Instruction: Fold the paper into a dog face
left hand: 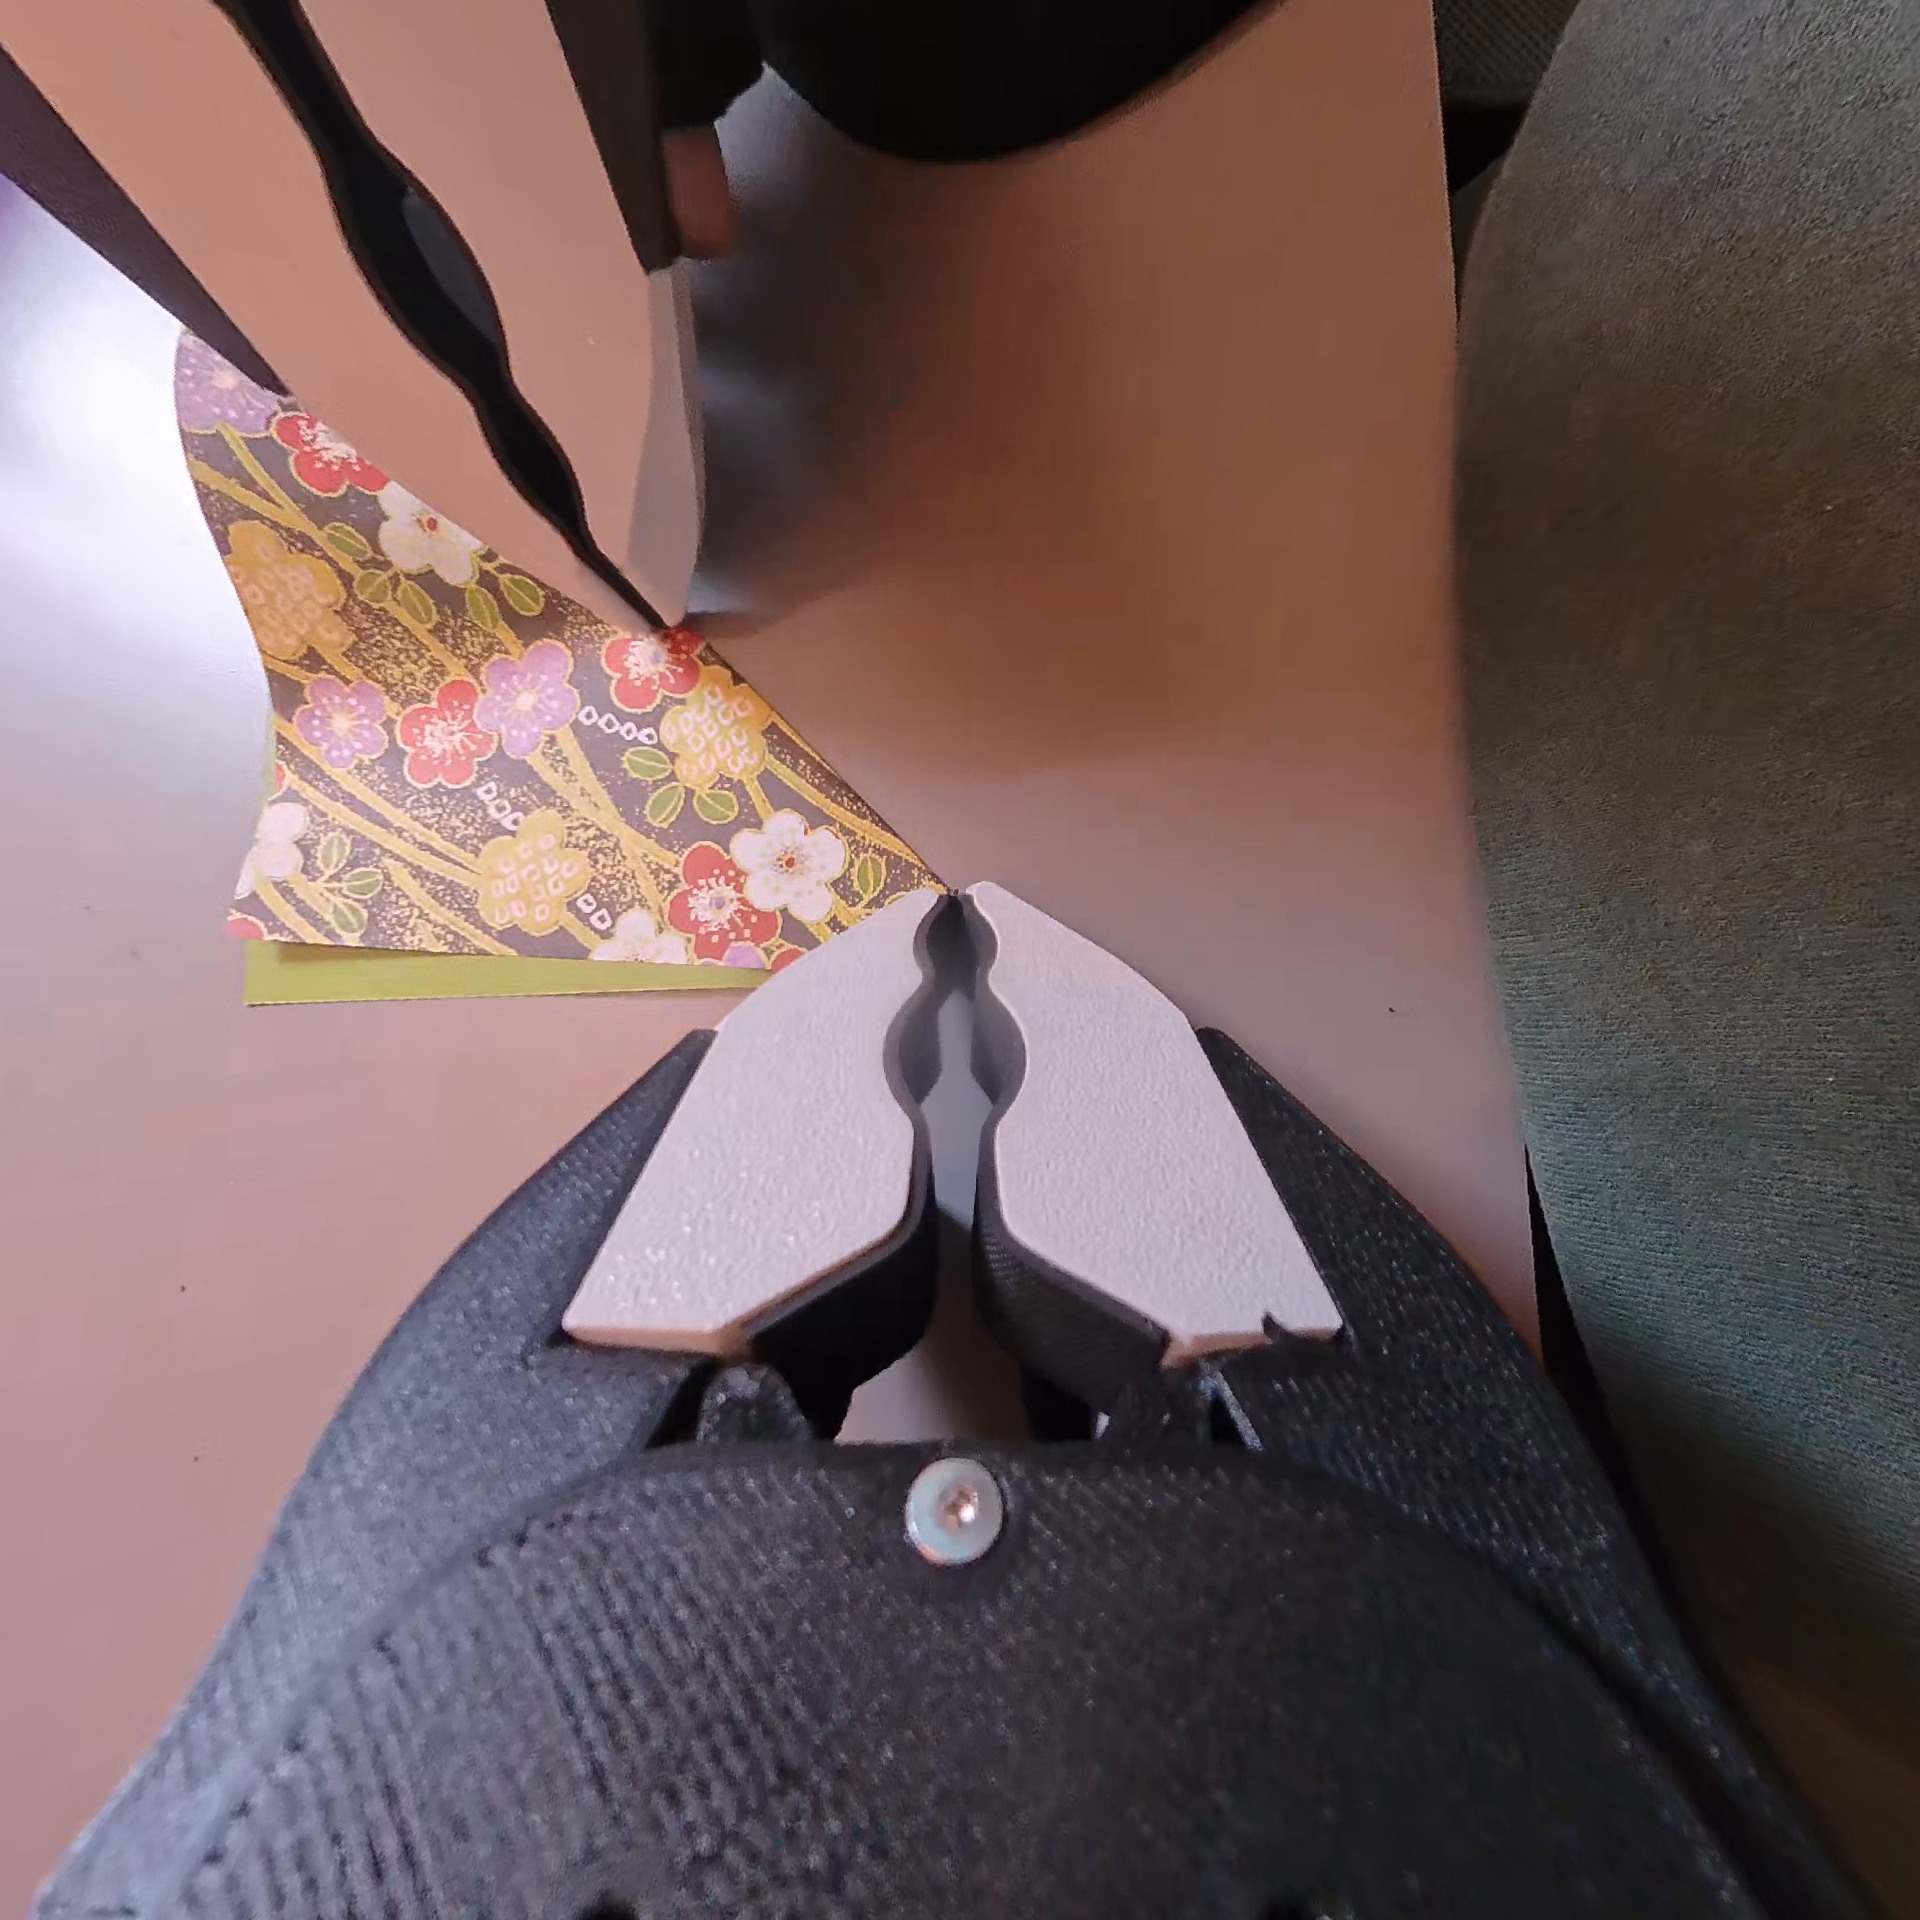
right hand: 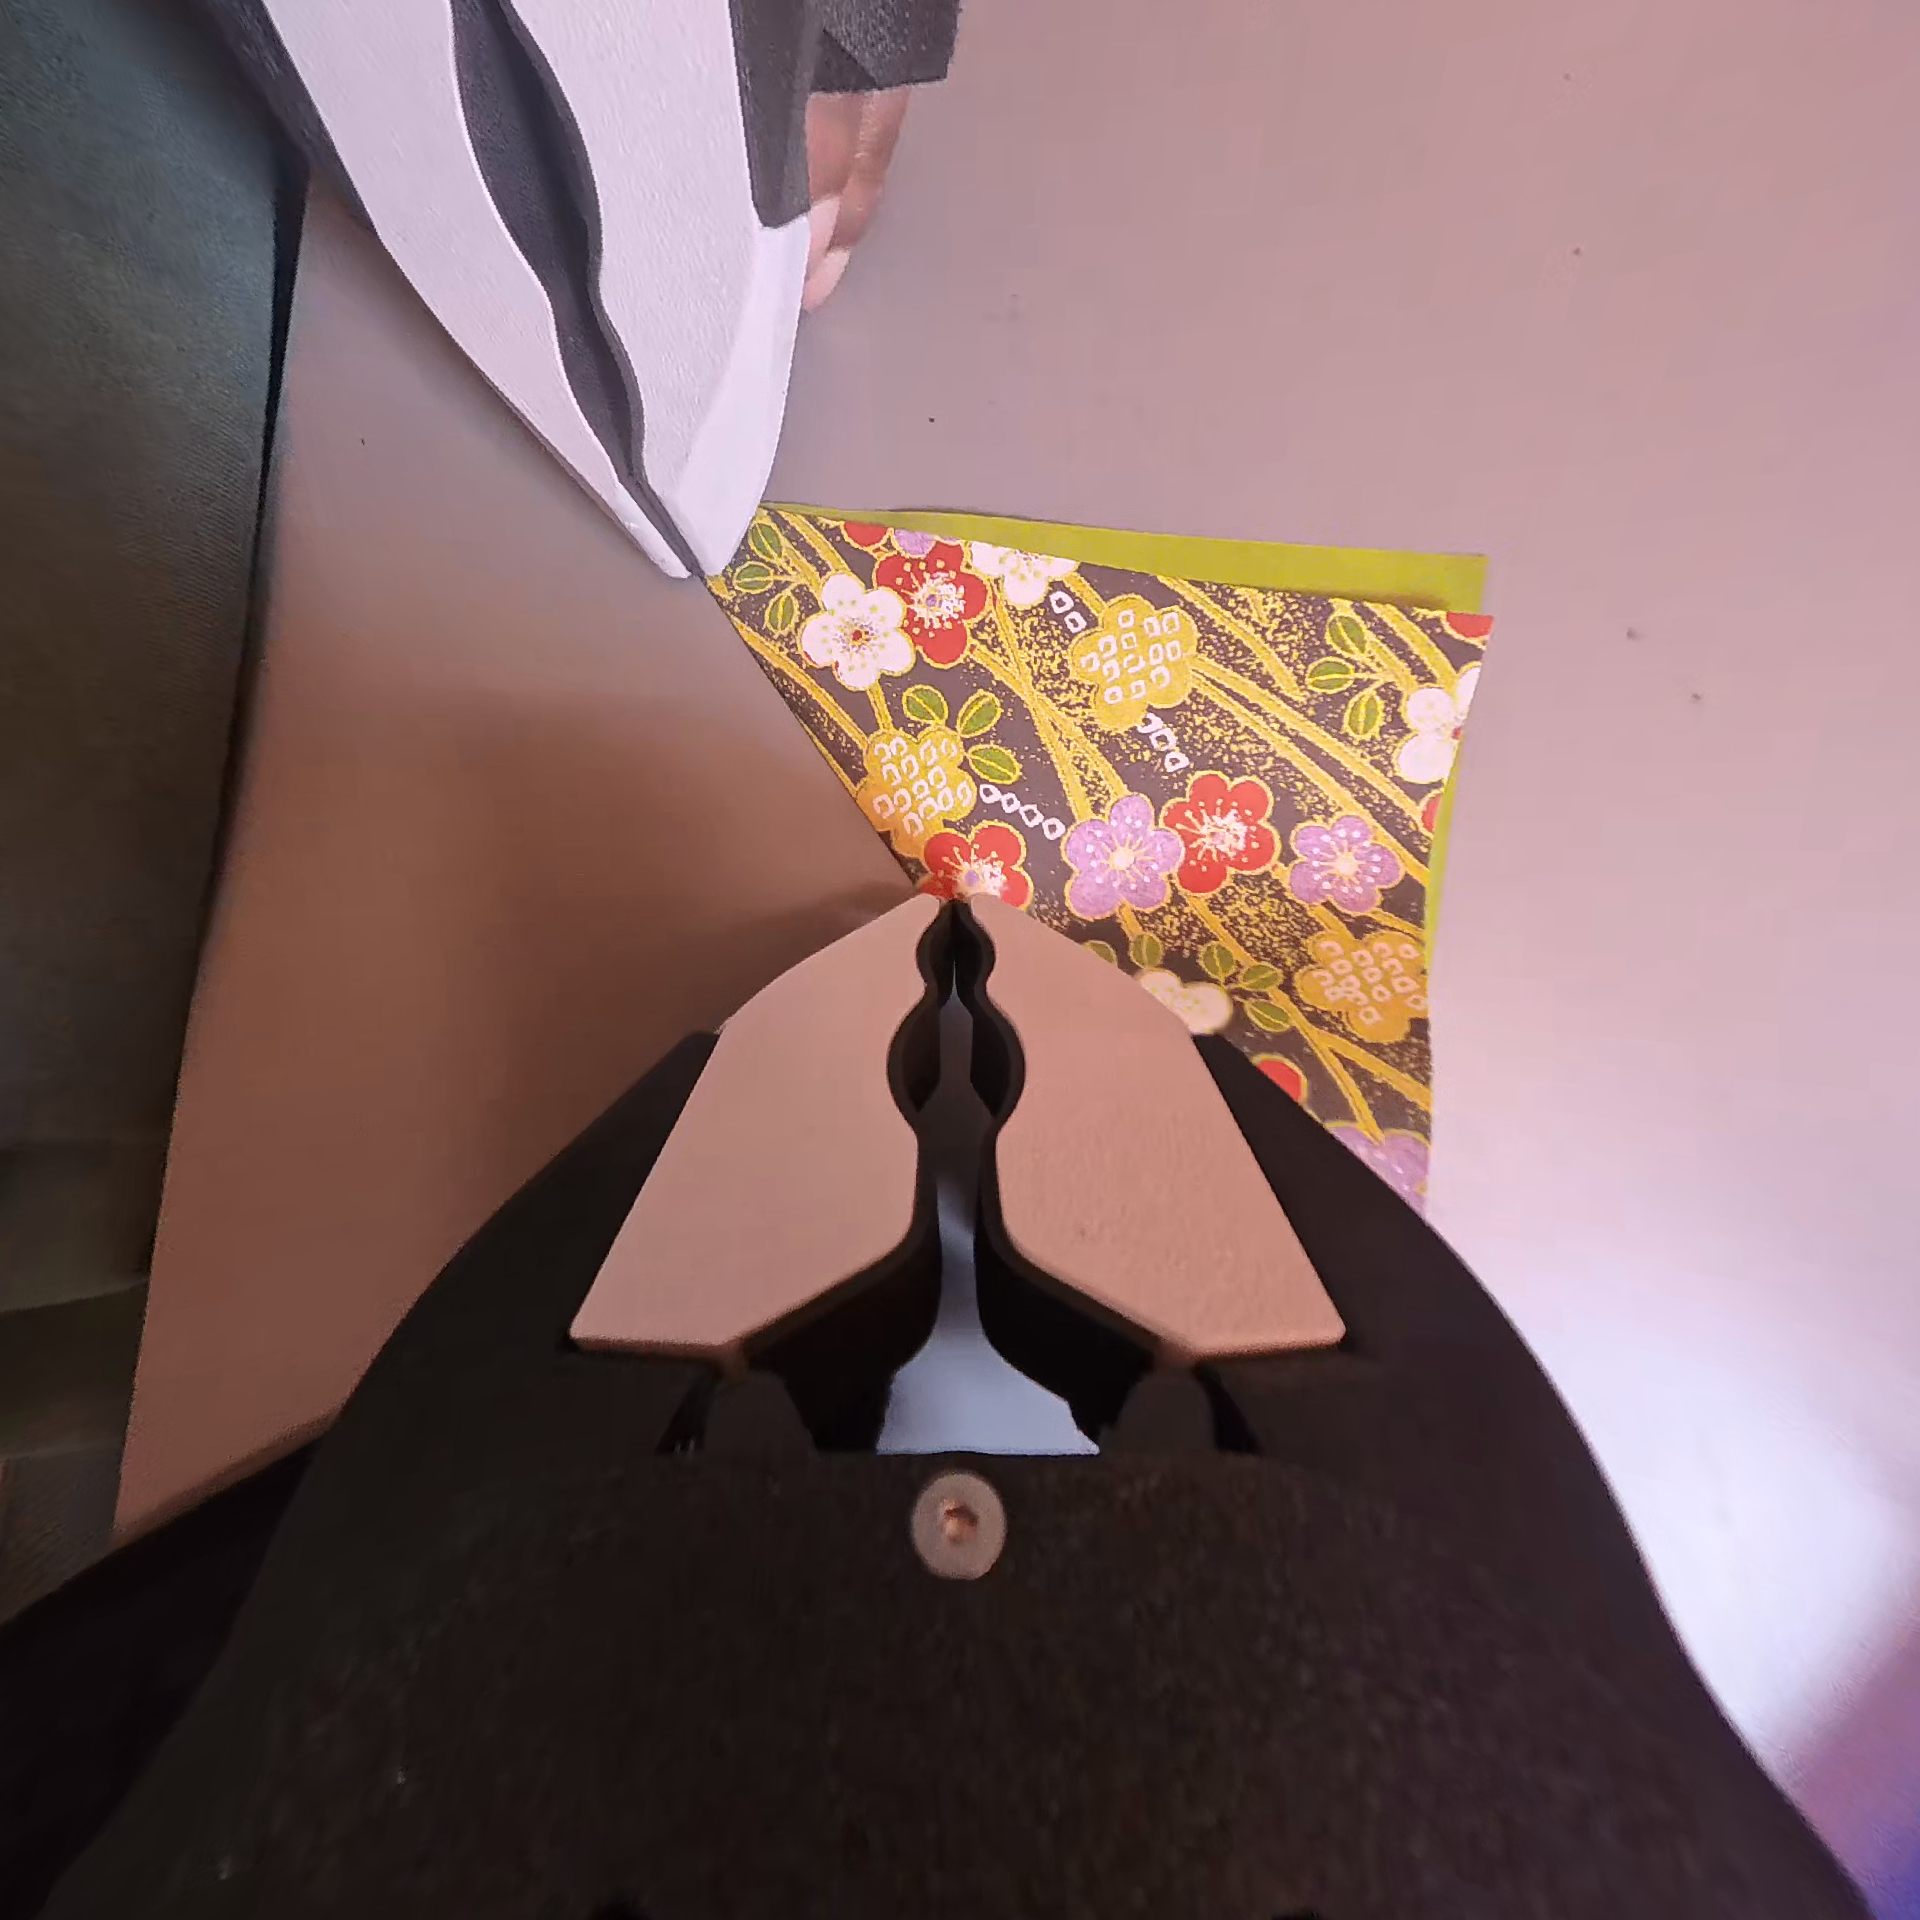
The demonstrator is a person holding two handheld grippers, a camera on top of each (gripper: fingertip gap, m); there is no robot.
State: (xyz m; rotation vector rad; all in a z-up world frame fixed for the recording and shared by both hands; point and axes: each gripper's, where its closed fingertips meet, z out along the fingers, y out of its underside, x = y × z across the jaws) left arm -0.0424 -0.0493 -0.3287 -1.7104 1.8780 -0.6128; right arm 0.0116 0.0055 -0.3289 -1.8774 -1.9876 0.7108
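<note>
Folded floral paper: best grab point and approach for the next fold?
Judging from both views, take the folded floral paper at a sharp end corner of the long fold, coming in low from off the sheet; the left tool already sits there. It lies flat on the table, and the green underside marks the loose edges.

The paper [right hand: 1143, 790] is partly hidden behind the right tool [right hand: 954, 906]; a blurred hand [right hand: 847, 197] is half covered by the left tool [right hand: 686, 566].
</note>
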